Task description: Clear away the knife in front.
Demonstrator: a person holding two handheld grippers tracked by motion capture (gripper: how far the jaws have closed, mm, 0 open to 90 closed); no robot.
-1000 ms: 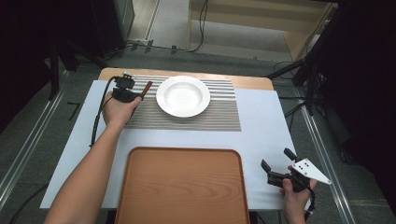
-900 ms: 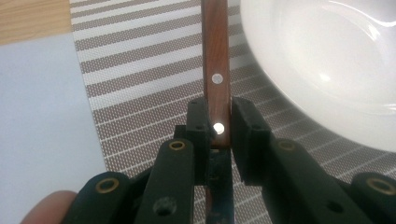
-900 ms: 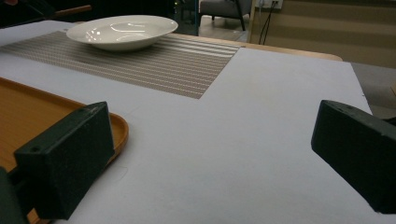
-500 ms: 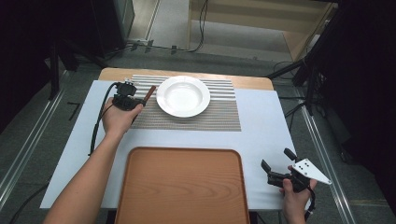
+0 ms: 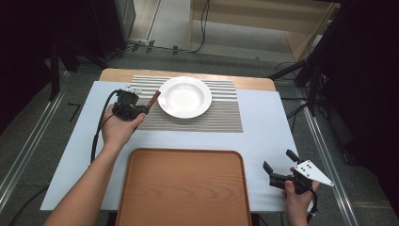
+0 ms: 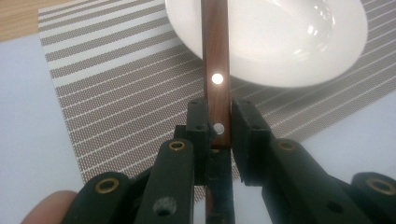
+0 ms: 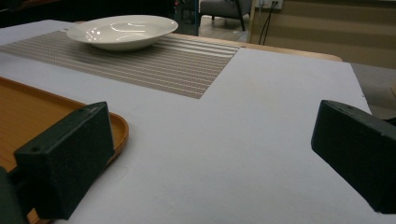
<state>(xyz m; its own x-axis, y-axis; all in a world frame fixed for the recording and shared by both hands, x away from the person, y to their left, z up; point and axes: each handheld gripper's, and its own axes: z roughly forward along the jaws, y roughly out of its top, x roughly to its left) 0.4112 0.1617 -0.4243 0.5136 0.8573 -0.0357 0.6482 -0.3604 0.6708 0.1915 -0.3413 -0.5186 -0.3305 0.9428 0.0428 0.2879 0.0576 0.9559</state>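
A utensil with a brown wooden handle (image 5: 152, 100) and metal rivets (image 6: 215, 65) is clamped between the jaws of my left gripper (image 5: 140, 109) (image 6: 218, 126). The handle's far end reaches over the left rim of the white deep plate (image 5: 184, 96) (image 6: 289, 42). The utensil's other end is hidden under the gripper. The plate (image 7: 122, 30) sits on a striped placemat (image 5: 211, 117). My right gripper (image 5: 278, 161) (image 7: 212, 163) stays at the table's near right corner, open, nothing between its jaws.
A large wooden tray (image 5: 183, 188) (image 7: 28, 116) lies at the near middle of the pale table (image 5: 263, 132). The left gripper's cable (image 5: 99, 127) trails along the left forearm. Past the table's far edge are floor cables and dark stands.
My left gripper has drawn back a little toward the person, carrying the wooden-handled utensil with it. The right gripper has stayed put.
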